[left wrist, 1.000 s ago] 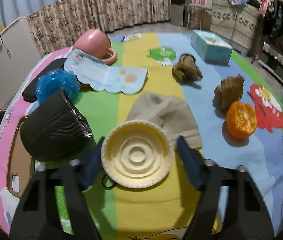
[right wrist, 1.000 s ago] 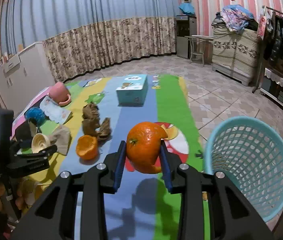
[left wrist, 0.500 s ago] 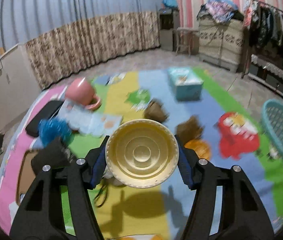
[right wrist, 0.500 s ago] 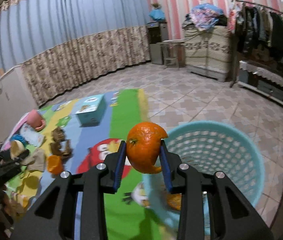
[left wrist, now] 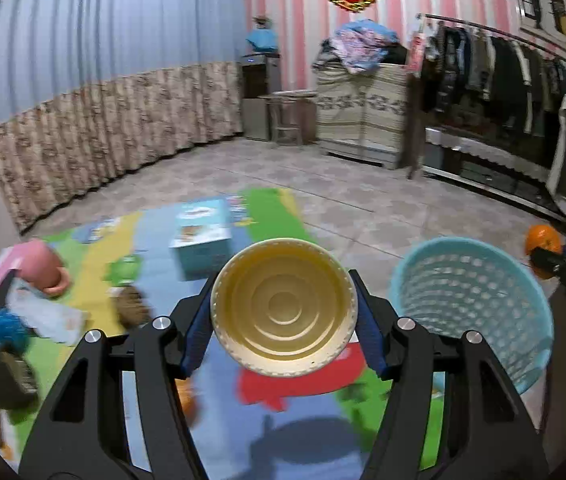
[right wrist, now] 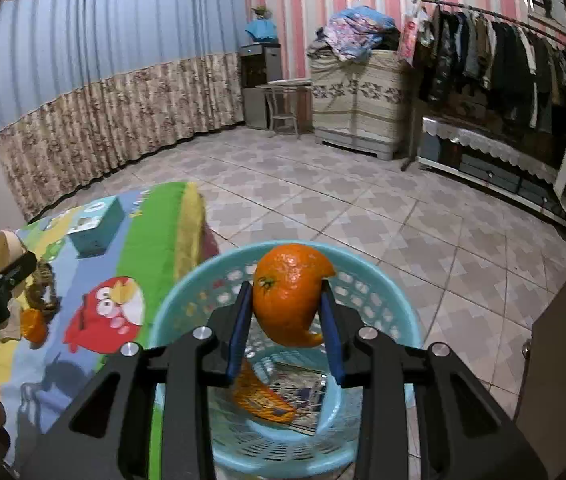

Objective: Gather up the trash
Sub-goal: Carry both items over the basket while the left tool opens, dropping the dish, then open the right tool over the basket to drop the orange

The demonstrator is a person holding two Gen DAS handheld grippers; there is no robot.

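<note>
My left gripper (left wrist: 283,308) is shut on a cream paper bowl (left wrist: 283,306), held in the air above the colourful play mat (left wrist: 251,216), left of the light-blue mesh basket (left wrist: 471,304). My right gripper (right wrist: 287,312) is shut on an orange peel (right wrist: 287,292) and holds it over the basket (right wrist: 187,300), which has wrappers (right wrist: 283,392) inside. The right gripper with the peel (left wrist: 543,240) shows at the right edge of the left wrist view. Another orange peel (right wrist: 33,326) and brown crumpled pieces (left wrist: 131,304) lie on the mat.
On the mat are a teal tissue box (left wrist: 203,236), a pink mug (left wrist: 43,268), a blue ball (left wrist: 3,328) and a dark bag (left wrist: 7,376). Tiled floor (right wrist: 363,208) surrounds the basket. A clothes rack (right wrist: 503,60) and cabinet (right wrist: 355,100) stand at the back right.
Both grippers lifted and swung right toward the basket. The left raised the bowl off the mat. The right carried the peel from beside the basket to over its opening.
</note>
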